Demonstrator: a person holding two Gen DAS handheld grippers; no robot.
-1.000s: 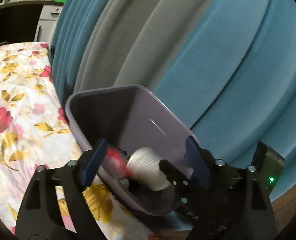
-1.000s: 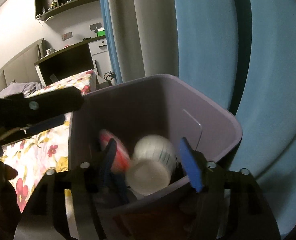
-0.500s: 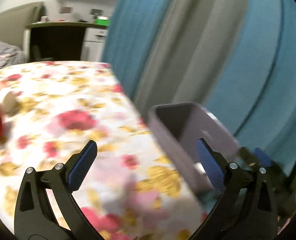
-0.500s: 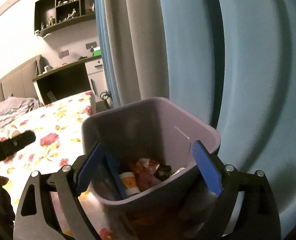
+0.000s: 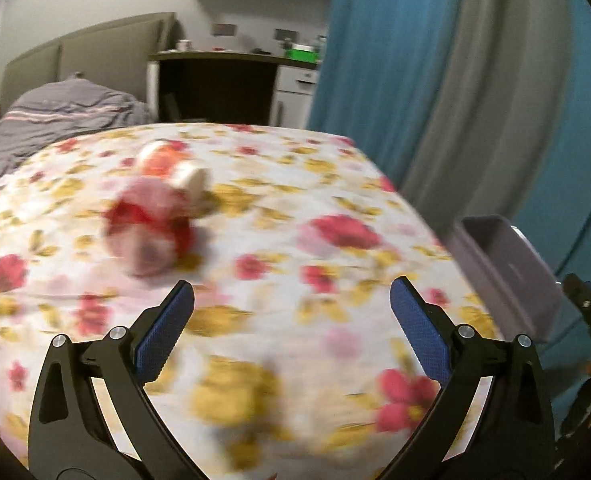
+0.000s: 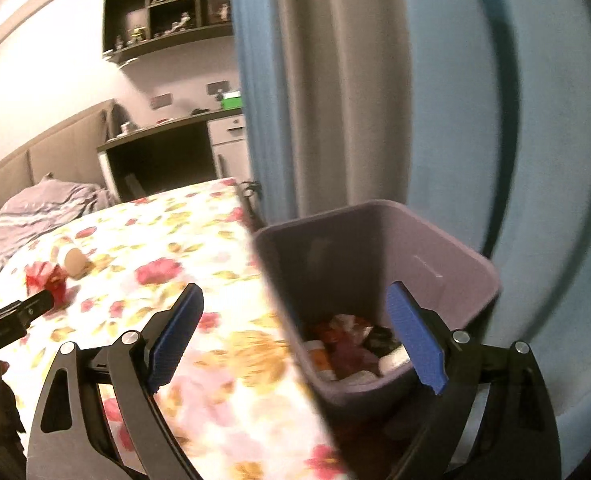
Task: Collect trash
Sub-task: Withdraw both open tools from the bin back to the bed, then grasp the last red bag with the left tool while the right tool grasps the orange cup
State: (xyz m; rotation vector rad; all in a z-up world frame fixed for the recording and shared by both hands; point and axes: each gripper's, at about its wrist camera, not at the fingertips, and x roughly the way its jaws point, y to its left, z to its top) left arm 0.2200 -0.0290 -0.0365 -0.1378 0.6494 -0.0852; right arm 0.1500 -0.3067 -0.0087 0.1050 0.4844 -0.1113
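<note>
Here the left gripper (image 5: 291,316) has its blue-padded fingers (image 5: 163,330) spread wide with nothing between them, hovering over the flowered bedspread (image 5: 295,240). Ahead of it, toward the far left part of the bedspread, lies a crumpled red wrapper (image 5: 147,232), blurred, and just beyond it, touching or nearly so, a pale cup (image 5: 193,178) on its side with its mouth toward the camera. A further white and orange item lies behind these; the blur hides what it is.

The right gripper (image 6: 295,334) is equally wide and holds nothing. Its right finger (image 6: 415,344) sits over the open mouth of the purple bin (image 6: 455,264), its left finger over the bedspread's right edge. The bin stands just beside that edge, against the blue and grey curtain (image 6: 375,80). Inside, at the bottom, lies a heap of trash (image 6: 351,348): red and dark wrappers, an orange-labelled tub and something white.

From the right camera, the wrapper and the cup appear small near the far left of the bedspread, with the left gripper's black tip just in front of them. A rumpled grey blanket (image 5: 67,108) lies at the bedspread's far end, and a dark desk (image 5: 231,84) stands beyond it.
</note>
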